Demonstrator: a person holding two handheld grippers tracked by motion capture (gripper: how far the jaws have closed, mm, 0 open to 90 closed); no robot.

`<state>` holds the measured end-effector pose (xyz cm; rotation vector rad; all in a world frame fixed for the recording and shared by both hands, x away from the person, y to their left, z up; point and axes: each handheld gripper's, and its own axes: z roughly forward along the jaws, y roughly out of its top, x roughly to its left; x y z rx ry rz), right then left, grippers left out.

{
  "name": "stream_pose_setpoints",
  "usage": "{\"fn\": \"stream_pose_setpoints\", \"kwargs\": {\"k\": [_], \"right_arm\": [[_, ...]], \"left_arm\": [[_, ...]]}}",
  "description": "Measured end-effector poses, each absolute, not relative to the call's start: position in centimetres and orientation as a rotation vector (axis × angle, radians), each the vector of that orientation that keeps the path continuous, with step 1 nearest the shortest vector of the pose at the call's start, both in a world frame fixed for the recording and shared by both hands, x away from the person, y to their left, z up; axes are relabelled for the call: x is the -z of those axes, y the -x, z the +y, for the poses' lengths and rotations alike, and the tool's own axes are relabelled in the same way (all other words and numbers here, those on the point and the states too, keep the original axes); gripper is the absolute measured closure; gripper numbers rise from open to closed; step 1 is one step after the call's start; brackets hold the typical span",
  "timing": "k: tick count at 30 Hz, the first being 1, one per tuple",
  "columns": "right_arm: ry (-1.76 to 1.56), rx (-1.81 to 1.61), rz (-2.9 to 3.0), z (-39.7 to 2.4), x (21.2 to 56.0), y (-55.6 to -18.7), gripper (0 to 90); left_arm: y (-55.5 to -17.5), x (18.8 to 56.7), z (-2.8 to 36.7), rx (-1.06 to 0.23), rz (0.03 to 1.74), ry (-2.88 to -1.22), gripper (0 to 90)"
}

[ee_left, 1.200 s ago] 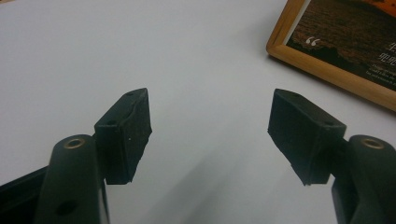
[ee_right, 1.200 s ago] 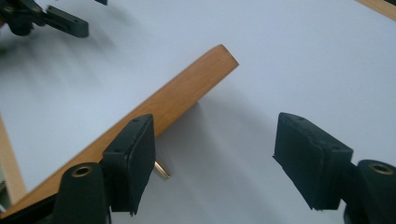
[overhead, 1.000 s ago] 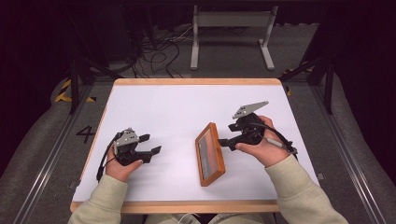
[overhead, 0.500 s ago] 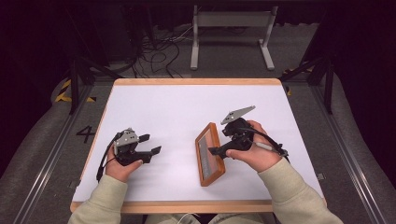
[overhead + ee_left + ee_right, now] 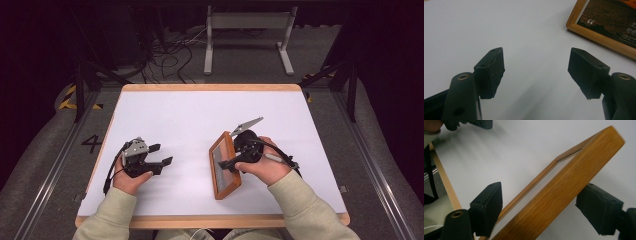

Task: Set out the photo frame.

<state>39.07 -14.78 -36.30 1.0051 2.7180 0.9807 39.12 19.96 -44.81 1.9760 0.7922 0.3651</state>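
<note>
Judging from how things lie, the work looks to be at an early stage: the wooden picture frame (image 5: 224,165) has been reached and straddled but not yet firmly gripped or carried anywhere. It sits on the white bench (image 5: 190,120), right of centre and toward the person's side. Its right long edge appears tilted up off the surface, while the near left corner seems to rest on the bench. The right claw (image 5: 231,163) is at that raised edge; in the right gripper view the frame's thick side (image 5: 564,187) passes between the two black jaws, which stand moderately wide apart, the right-hand pad close to or touching the wood and the other showing a gap, so I would call it open around the frame rather than clamped. What is left, as I read it, is to close on the edge and then stand the frame up or move it. The left claw (image 5: 161,155) rests well apart on the left of the bench, jaws spread wide and holding nothing. The frame's long axis runs roughly away from the person, its far end leaning slightly left, with the dark printed picture (image 5: 614,17) facing up and left.
</note>
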Motion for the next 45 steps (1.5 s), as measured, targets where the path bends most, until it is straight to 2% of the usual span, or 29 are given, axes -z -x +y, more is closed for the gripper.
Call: {"fn": "stream_pose_setpoints", "kwargs": {"k": [4, 10, 32, 39, 45], "right_arm": [[-1.047, -0.958, 2.742, -14.7, 36.8, -39.0, 30.4], [-1.087, -0.936, 2.755, -14.4, 37.2, -39.0, 34.9], [-1.212, -0.855, 2.802, -13.9, 37.8, -39.0, 47.1], [-1.321, -0.817, 2.77, -14.1, 37.3, -38.8, 61.4], [-1.372, -0.816, 2.771, -14.3, 37.1, -39.0, 68.6]], "left_arm": [[-39.2, 44.8, 19.9, -0.366, 0.786, -1.98, 29.9], [-39.2, 44.8, 19.9, -0.366, 0.786, -1.982, 29.8], [-39.1, 44.9, 19.9, -0.363, 0.791, -1.977, 29.7], [-39.1, 44.8, 20.0, -0.365, 0.793, -1.976, 29.7], [-39.1, 44.8, 20.1, -0.373, 0.785, -1.982, 29.7]]}}
